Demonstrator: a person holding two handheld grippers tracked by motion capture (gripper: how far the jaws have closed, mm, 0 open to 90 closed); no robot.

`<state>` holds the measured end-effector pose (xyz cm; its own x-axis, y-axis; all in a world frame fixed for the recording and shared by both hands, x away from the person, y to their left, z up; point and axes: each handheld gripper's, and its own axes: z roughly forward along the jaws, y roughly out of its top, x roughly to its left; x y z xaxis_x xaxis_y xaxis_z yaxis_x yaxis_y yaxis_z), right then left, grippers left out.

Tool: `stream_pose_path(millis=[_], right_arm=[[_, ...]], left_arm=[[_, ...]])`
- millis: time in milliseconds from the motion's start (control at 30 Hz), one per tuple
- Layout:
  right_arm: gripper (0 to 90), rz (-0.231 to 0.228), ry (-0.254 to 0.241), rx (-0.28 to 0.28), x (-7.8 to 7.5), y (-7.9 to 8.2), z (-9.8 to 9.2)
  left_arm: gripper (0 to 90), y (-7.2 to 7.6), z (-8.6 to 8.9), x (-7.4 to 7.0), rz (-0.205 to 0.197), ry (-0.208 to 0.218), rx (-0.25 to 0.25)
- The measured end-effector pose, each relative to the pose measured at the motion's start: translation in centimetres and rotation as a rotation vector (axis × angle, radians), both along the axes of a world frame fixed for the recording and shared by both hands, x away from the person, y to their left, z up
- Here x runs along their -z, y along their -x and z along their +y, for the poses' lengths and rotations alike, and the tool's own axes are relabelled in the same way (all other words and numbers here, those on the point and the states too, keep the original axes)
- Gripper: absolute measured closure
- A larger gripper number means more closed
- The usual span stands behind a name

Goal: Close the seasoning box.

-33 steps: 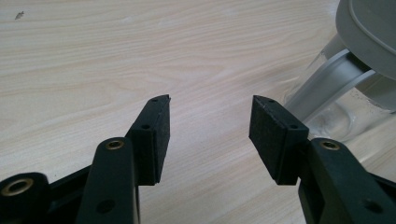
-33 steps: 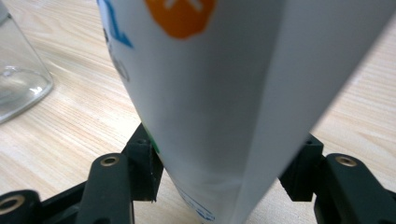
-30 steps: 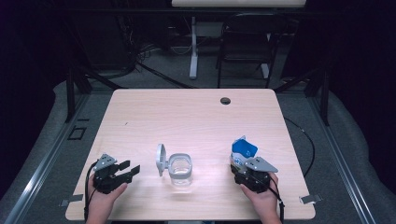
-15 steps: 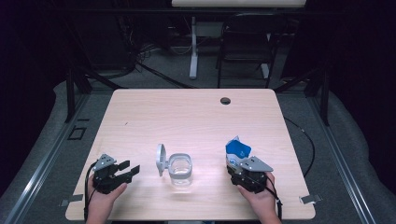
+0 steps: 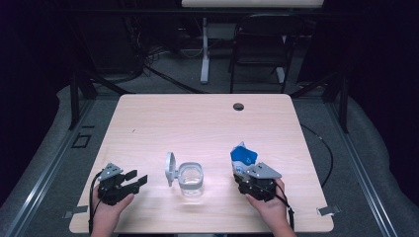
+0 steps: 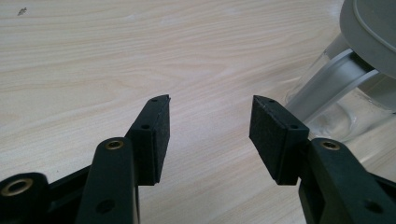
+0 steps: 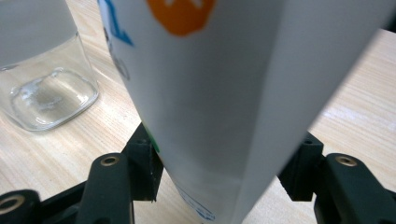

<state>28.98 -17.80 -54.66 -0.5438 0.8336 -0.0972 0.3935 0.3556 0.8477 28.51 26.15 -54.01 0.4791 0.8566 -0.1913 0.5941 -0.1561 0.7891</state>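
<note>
High view: on the surface [image 5: 197, 123], the right tool [image 5: 248, 178] grips a blue-topped carton [image 5: 243, 157] right of the glass jar [image 5: 190, 178] (lid open). Left gripper view: left tool [image 6: 210, 122] gapes empty. Right gripper view: pads [image 7: 148, 163] clamp the carton.

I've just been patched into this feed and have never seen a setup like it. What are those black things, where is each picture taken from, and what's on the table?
No robot here: a person holds a hand-held gripper in each hand. The high view looks down on the wooden table from above. Each of the other two pictures comes from a camera riding on one gripper, looking along its black fingers.

The left gripper rests on the table, fingers apart with nothing between them. Beside it stands a clear glass jar with its grey hinged lid flipped open.

The right gripper holds a white and blue carton, opened at the top, its fingers against the carton's sides.
</note>
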Motion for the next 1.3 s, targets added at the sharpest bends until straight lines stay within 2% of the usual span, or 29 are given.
stream_pose_path(millis=[467, 633, 733, 1000, 1233, 1300], right_arm=[[41.8, -0.023, 0.049, -0.046, -0.9, -0.3, 0.4], [41.8, -0.034, 0.086, -0.08, -1.5, -0.4, 0.7], [41.7, -0.033, 0.09, -0.091, -1.6, -0.4, 0.9], [41.8, -0.034, 0.161, -0.137, -2.3, -0.2, 1.7], [41.8, -0.051, 0.2, -0.164, -2.7, 0.0, 2.2], [41.7, -0.043, 0.209, -0.172, -2.8, 0.0, 2.3]], left_arm=[[48.6, -0.1, 0.1, 0.1, 0.001, -0.002, -0.001], [48.6, -0.1, 0.2, 0.1, 0.003, -0.003, -0.006], [48.6, -0.1, 0.2, 0.0, 0.002, -0.001, -0.007], [48.6, 0.0, 0.1, 0.0, 0.0, -0.005, -0.003], [48.7, 0.0, 0.1, 0.0, -0.001, -0.005, -0.003], [48.6, 0.0, 0.1, 0.0, -0.001, -0.004, -0.004]])
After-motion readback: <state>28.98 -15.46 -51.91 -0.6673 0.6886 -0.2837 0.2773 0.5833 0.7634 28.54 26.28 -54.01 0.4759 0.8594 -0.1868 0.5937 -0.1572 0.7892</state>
